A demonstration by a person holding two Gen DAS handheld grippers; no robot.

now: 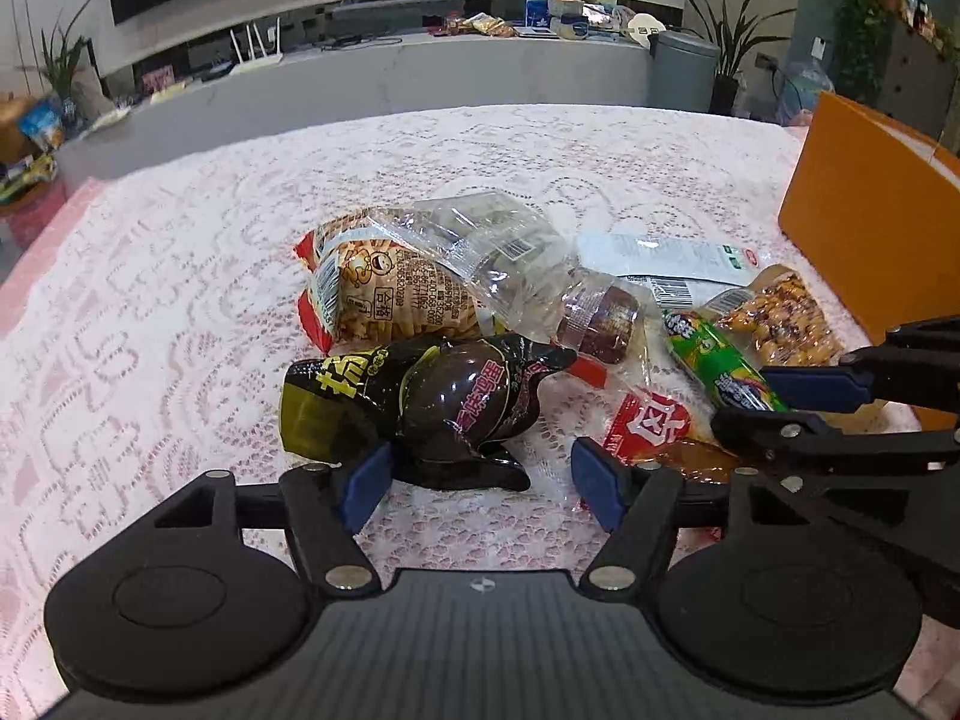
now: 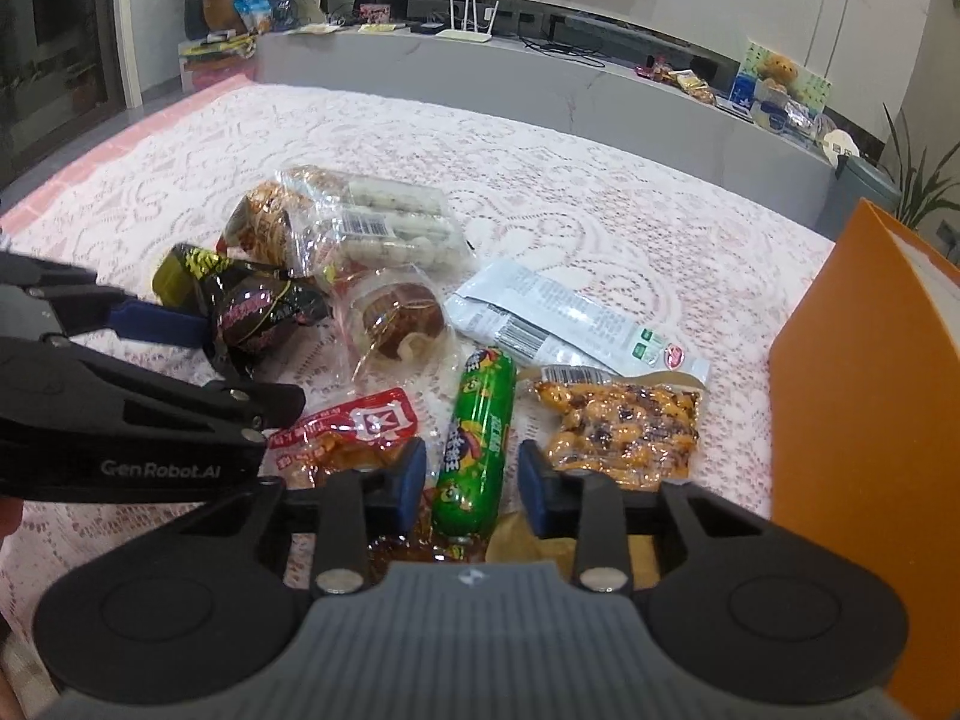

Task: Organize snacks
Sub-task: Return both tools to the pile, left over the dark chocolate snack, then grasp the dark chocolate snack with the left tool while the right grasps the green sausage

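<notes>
The snacks lie in a loose heap on the lace-covered tabletop (image 1: 180,300), and the step in hand looks like picking up, with each hand taking one item; the right hand-held gripper (image 2: 471,474) is clenched around the near end of the green sausage (image 2: 477,432), its blue pads drawn in against the sausage's two sides; the sausage lies flat on the cloth, between the red packet (image 2: 354,426) and the peanut pack (image 2: 618,426), with the white packet (image 2: 570,324) just beyond it. The left hand-held gripper (image 1: 480,486) is released, its jaws standing wide to either side of the near end of the black egg packet (image 1: 444,408); one pad sits just beside the packet's edge, the other stands apart from it, so nothing is gripped there yet. The orange box (image 2: 858,360) stands at the right side of the tabletop, near the peanut pack, and is probably where the snacks belong; whether anything is in it I cannot tell. The next move likely calls for lifting the sausage clear of the wrappers beside it and carrying it right to the box; the left hand would need to close on the glossy, rounded black packet squarely, since a grip on its crimped edge alone might slip.
</notes>
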